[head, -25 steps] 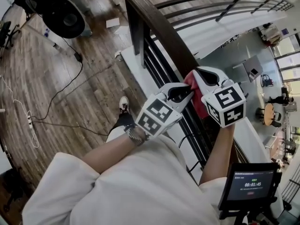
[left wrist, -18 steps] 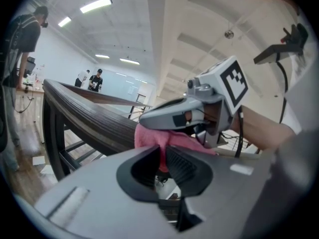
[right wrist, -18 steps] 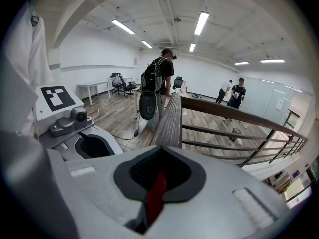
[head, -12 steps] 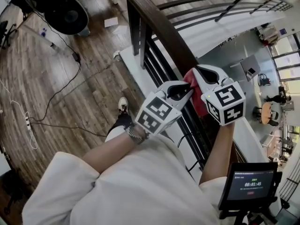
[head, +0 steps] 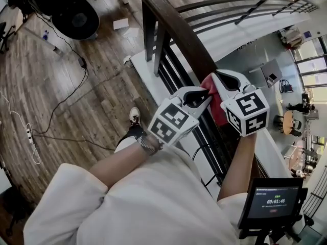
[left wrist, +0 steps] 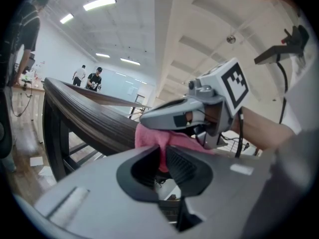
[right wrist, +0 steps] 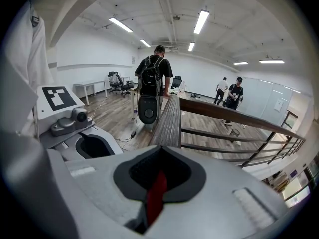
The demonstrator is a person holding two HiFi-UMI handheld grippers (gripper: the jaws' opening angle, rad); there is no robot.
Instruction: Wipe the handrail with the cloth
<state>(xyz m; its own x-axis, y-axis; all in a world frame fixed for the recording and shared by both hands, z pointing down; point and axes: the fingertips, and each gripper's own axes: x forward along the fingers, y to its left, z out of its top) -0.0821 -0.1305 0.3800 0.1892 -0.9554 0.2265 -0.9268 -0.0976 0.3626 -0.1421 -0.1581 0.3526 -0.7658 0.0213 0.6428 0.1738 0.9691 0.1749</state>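
The red cloth [head: 216, 110] lies over the top of the dark wooden handrail [head: 173, 30], on the stretch nearest the person, bunched between the two hand-held tools. The left gripper [head: 205, 92] comes at it from the floor side and has its jaws drawn in narrow on a fold of cloth. In the left gripper view that fold [left wrist: 154, 139] runs down between the pads, with the rail [left wrist: 84, 117] curving off to the left behind it. The right gripper [head: 215, 75] sits on the outer side of the rail, pointing along it and tilted down. Its jaws are fully together with a thin red strip of the cloth [right wrist: 157, 195] pinched between them. The two tools are just beside each other, with the cloth bridging them.

Ahead of the cloth the handrail [right wrist: 169, 117] runs bare to a corner, where a second rail turns off to the right. Dark balusters [head: 162, 55] stand under it on a white ledge [head: 151, 80]. Beyond the rail's outer edge the space drops to a lower level [head: 265, 60] with a round table [head: 294, 124].

On the near side there is open wooden floor [head: 61, 86], crossed by loose cables [head: 76, 93]. A round black machine [head: 74, 17] stands farther off, with a sheet of paper [head: 121, 23] near it. The person's shoe [head: 134, 115] is close to the ledge. A small screen [head: 271, 202] hangs at the person's right.

Farther along stands a person with a backpack [right wrist: 154, 73], and two people [right wrist: 229, 91] stand well beyond.
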